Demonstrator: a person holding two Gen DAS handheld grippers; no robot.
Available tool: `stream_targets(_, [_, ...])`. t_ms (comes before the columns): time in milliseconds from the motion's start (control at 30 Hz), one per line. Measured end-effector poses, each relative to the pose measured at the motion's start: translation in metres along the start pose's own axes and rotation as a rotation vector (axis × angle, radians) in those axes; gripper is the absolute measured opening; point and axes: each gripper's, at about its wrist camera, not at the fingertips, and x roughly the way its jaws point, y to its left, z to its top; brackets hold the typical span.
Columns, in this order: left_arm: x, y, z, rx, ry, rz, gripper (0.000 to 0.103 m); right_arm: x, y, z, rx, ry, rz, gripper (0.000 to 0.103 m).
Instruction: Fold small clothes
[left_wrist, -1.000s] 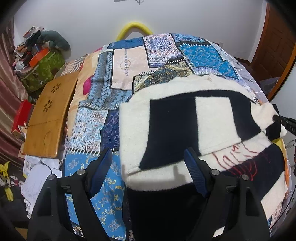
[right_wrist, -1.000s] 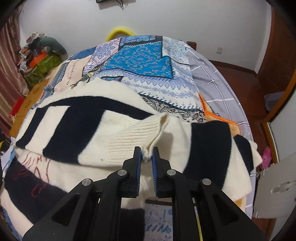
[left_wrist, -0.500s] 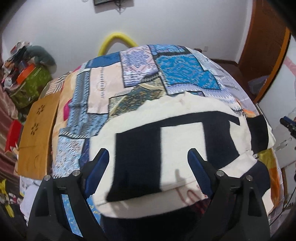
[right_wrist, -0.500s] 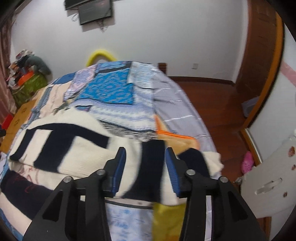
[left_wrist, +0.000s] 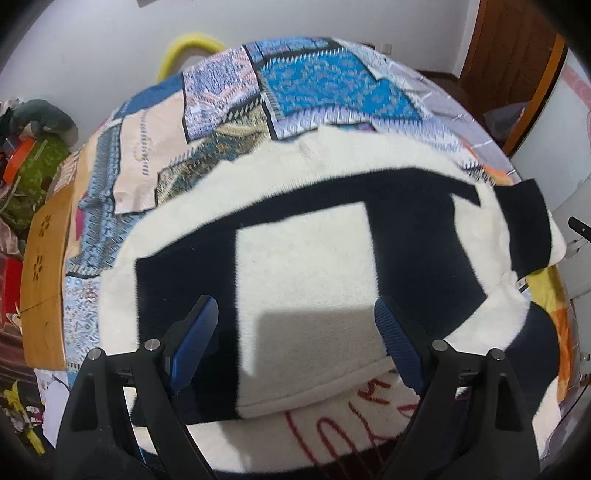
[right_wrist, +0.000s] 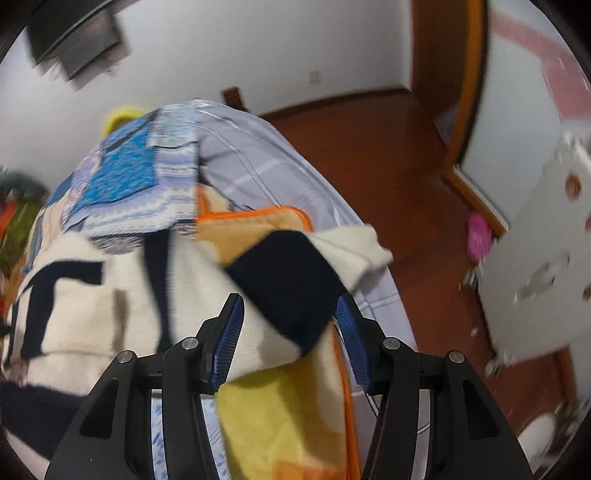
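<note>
Patchwork bedspread (left_wrist: 303, 77): cream-and-navy sweater (left_wrist: 306, 258) lies folded over itself on it.

Left gripper (left_wrist: 295, 332) hovers above, jaws wide, empty. Right gripper (right_wrist: 288, 325), jaws just opened partway, is apparently clear of the sleeve (right_wrist: 291, 269). Sleeve and further folds remain.

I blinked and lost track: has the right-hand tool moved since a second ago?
Yes. The right tool slid rightward off the cream-and-black knitted sweater toward the wooden floor, its jaws just opening, nothing gripped.

Home bedroom: bed w/ patchwork quilt (left_wrist: 306, 81), wood floor (right_wrist: 388, 147), wall TV (right_wrist: 77, 37).
</note>
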Motion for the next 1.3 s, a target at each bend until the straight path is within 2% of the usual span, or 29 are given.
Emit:
stream_targets(267, [0.025, -0.001, -0.005, -0.009, 0.055, 0.000, 0.087, 0.051, -0.031, -0.003, 0.175, 0.088, 0.038, 0.049])
stream_targets(467, [0.030, -0.002, -0.006, -0.023, 0.047, 0.005, 0.094, 0.077, -0.029, -0.007, 0.204, 0.138, 0.086, 0.049])
stream_targets(633, [0.029, -0.005, -0.006, -0.013, 0.036, 0.020, 0.095, 0.083, -0.031, -0.013, 0.277, 0.148, 0.142, 0.048])
stream_targets(767, [0.027, -0.005, -0.005, -0.021, 0.041, 0.014, 0.095, 0.074, -0.024, -0.013, 0.230, 0.117, 0.125, 0.031])
stream_targets(833, [0.025, -0.006, -0.006, -0.019, 0.040, 0.012, 0.094, 0.067, -0.018, -0.011, 0.189, 0.096, 0.084, 0.022])
stream_targets(867, [0.023, -0.006, -0.006, -0.018, 0.040, 0.009, 0.094, 0.064, -0.015, -0.009, 0.167, 0.088, 0.073, 0.013])
stream_targets(900, [0.021, -0.006, -0.006, -0.019, 0.041, 0.005, 0.094, 0.059, -0.012, -0.007, 0.142, 0.079, 0.067, 0.009])
stream_targets(1000, [0.004, -0.007, -0.008, -0.019, 0.008, -0.026, 0.094, 0.043, -0.003, 0.003, 0.104, 0.047, 0.083, 0.008])
stream_targets(1133, [-0.023, -0.003, -0.009, -0.008, -0.059, -0.023, 0.094, 0.007, 0.023, 0.024, 0.044, -0.040, 0.110, 0.007])
stream_targets(1300, [-0.051, 0.008, -0.015, -0.015, -0.118, -0.037, 0.094, -0.039, 0.074, 0.045, -0.057, -0.143, 0.155, 0.007])
